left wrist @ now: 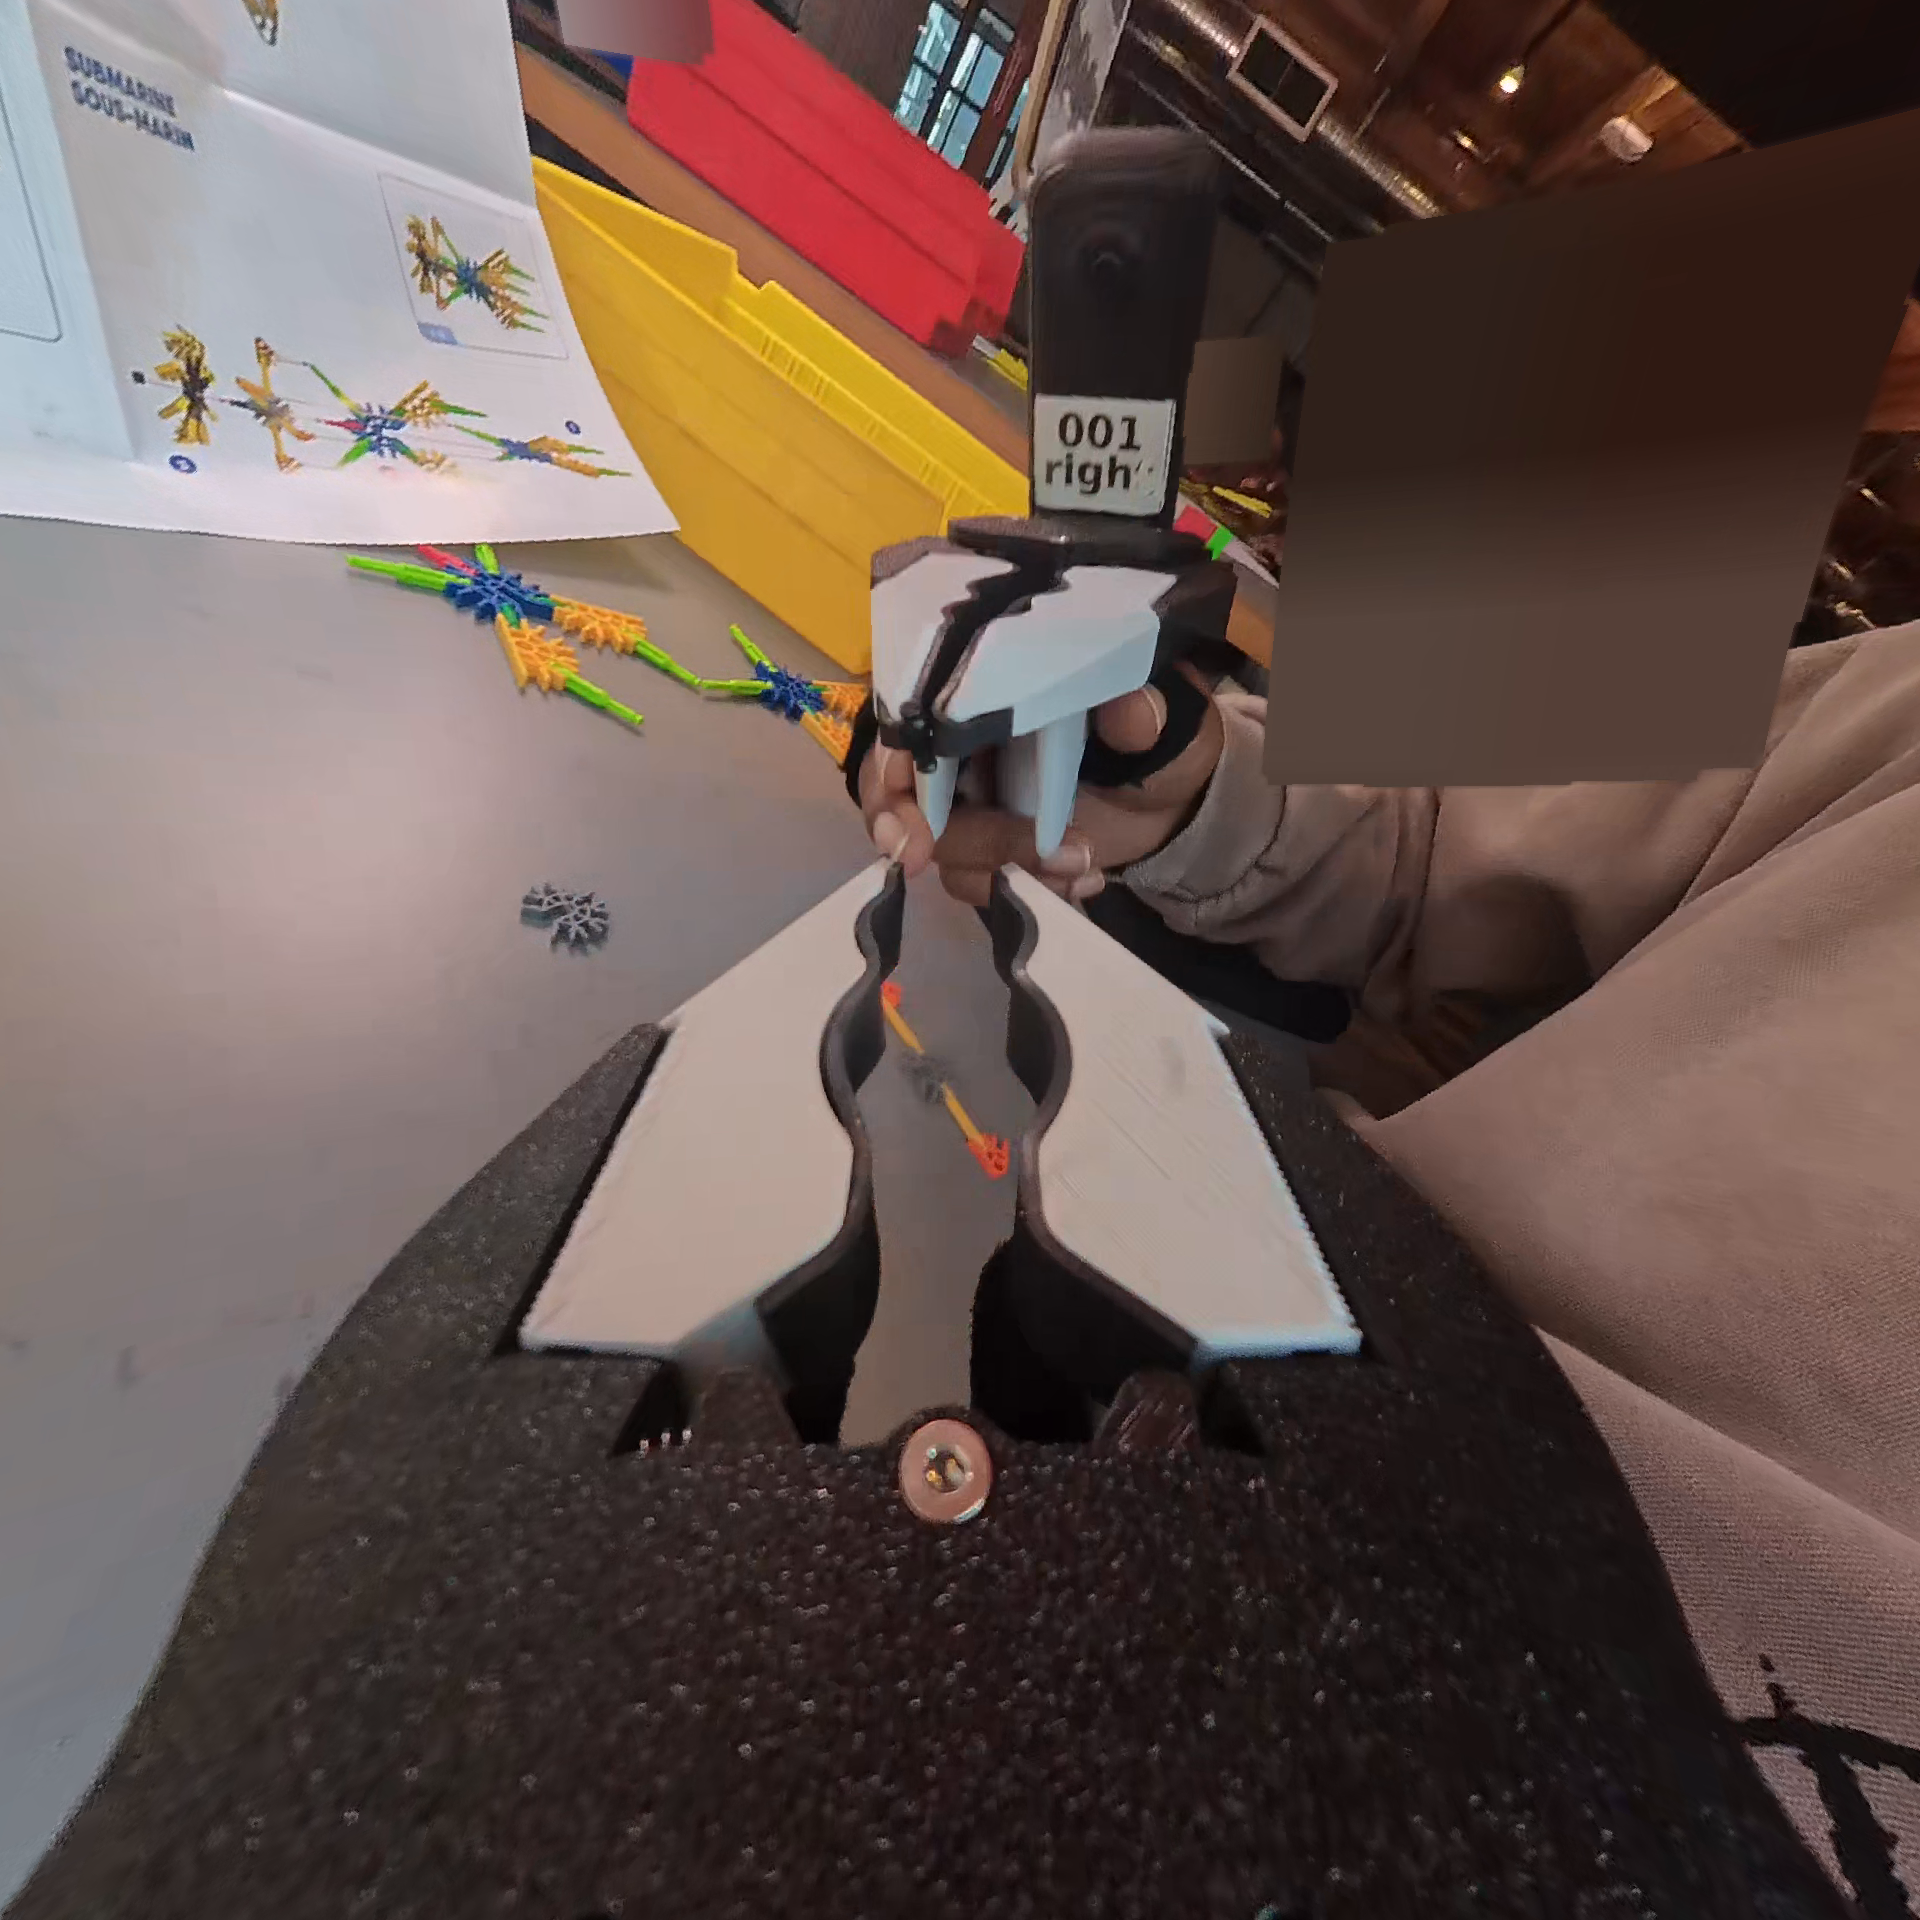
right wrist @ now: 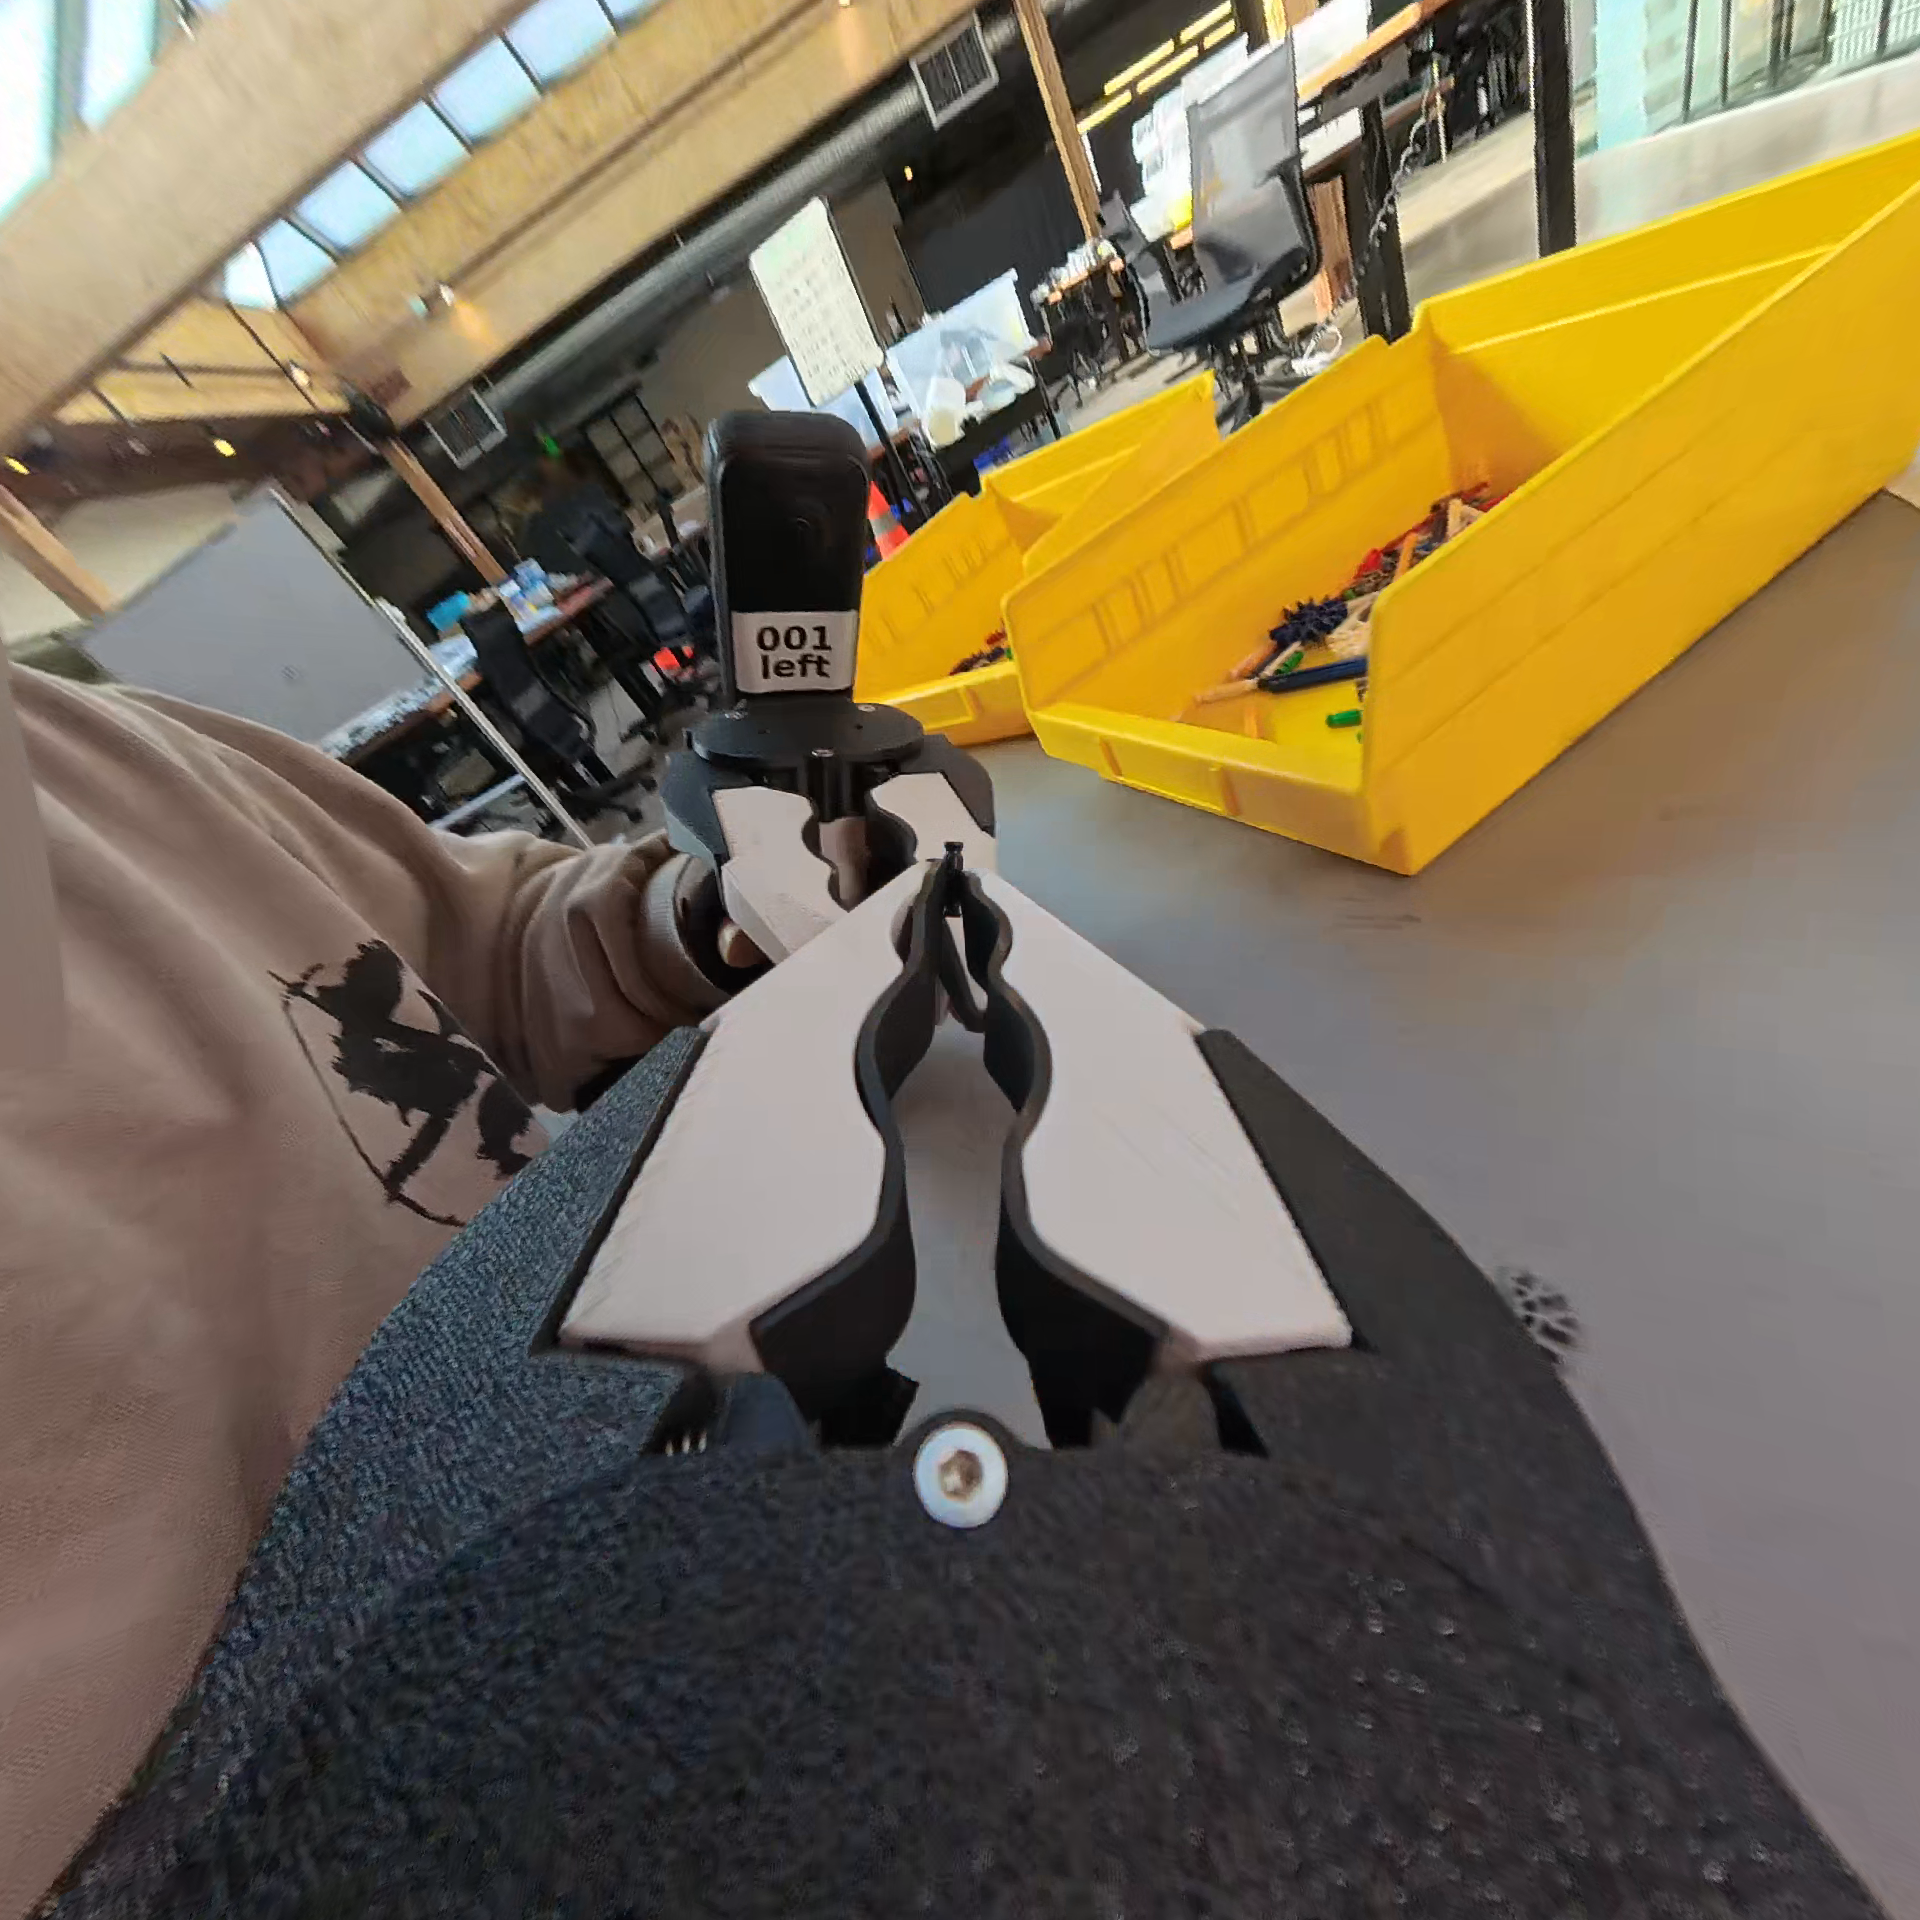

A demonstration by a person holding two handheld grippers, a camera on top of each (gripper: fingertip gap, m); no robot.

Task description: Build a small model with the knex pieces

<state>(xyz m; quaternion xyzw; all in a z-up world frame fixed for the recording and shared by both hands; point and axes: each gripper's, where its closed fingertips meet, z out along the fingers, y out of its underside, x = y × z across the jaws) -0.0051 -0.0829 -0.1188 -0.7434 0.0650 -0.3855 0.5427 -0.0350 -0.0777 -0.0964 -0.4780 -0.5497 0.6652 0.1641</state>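
Thin black plastic rod [right wrist: 952, 854]: pinched at the very tips of the right gripper [right wrist: 951, 896], jaws together on it, above the grey table [right wrist: 1558, 1039], short of the yellow plastic bins [right wrist: 1195, 665] towards its far edge. Left gripper [left wrist: 948, 879]: jaws apart, empty, tips just beside it. Hold judged marginal.

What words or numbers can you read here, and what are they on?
I won't repeat the wording, only where it stands.
White label on the camera above the right claw: clear print.
Second white label on the camera above the left claw: clear print.
Instruction sheet: blue heading, readable.
Whiteboard far back: too small to read.
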